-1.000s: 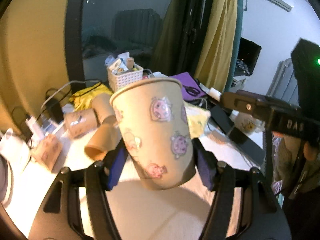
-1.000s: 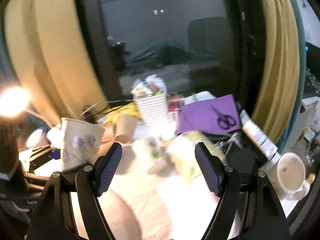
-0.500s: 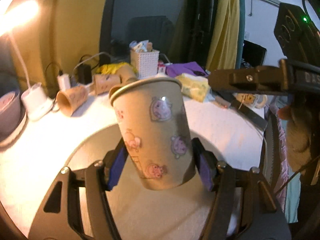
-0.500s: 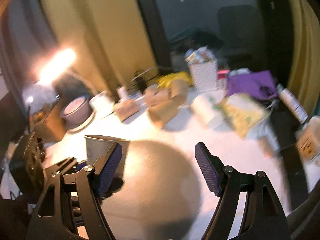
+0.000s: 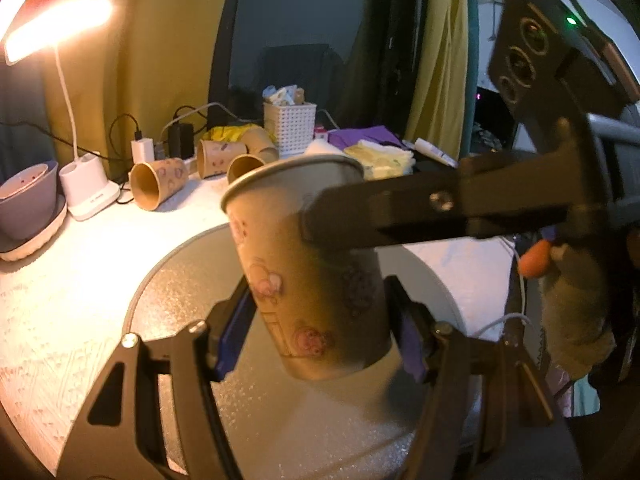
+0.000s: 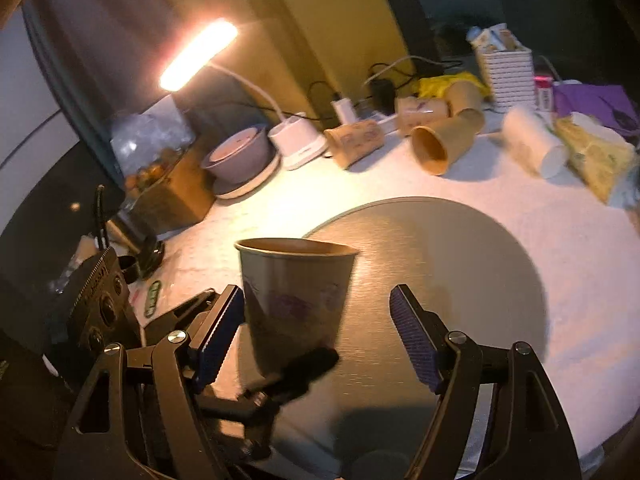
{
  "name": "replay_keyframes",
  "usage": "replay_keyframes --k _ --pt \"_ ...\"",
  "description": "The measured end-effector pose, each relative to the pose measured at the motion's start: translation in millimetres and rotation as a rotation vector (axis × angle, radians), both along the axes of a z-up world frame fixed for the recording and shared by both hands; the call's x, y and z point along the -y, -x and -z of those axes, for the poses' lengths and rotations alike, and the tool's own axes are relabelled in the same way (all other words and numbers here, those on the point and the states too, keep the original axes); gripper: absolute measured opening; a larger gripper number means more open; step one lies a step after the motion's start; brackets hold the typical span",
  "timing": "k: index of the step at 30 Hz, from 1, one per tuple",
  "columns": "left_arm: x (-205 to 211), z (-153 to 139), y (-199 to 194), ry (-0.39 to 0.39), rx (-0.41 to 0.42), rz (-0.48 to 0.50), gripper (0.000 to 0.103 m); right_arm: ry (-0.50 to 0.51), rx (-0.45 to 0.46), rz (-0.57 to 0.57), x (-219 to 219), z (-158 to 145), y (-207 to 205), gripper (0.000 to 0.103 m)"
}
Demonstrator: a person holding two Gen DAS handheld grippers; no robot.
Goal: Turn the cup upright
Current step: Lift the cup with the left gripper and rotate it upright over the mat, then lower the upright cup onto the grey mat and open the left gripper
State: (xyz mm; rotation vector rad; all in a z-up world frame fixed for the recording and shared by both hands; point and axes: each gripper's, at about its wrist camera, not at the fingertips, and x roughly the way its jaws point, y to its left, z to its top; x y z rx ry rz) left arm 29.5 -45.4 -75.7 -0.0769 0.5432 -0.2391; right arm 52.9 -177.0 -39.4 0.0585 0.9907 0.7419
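Note:
A paper cup with pink cartoon prints stands mouth up, slightly tilted, gripped low down by my left gripper just above a round grey mat. In the right wrist view the same cup sits between the jaws of my right gripper, which is open; its left pad is close to the cup, its right pad well apart. One finger of the right gripper crosses in front of the cup's upper wall in the left wrist view.
Several paper cups lie on their sides at the back of the white table. A lit desk lamp, a bowl, a white basket, chargers with cables and a yellow packet stand around.
Both grippers swung left over the grey mat. My right gripper closed in from the right, and its open jaws now straddle the cup that the left gripper still holds.

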Motion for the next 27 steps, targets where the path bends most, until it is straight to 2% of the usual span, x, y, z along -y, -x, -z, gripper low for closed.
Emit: replay_keyframes --k 10,18,19,27 --pt "-0.6 -0.7 18.0 0.004 0.041 0.056 0.065 -0.036 -0.074 -0.052 -14.3 6.5 1.9 0.078" --pt "-3.2 3.4 21.9 0.001 0.036 0.07 0.065 -0.06 -0.148 -0.09 -21.5 18.6 -5.9 0.076" --pt "-4.1 3.9 21.3 0.001 0.033 0.072 0.065 -0.057 -0.149 -0.091 -22.0 19.7 -6.4 0.071" --pt "-8.7 11.1 15.0 0.018 -0.043 0.059 0.068 -0.057 -0.196 -0.097 -23.5 34.0 -16.2 0.068"
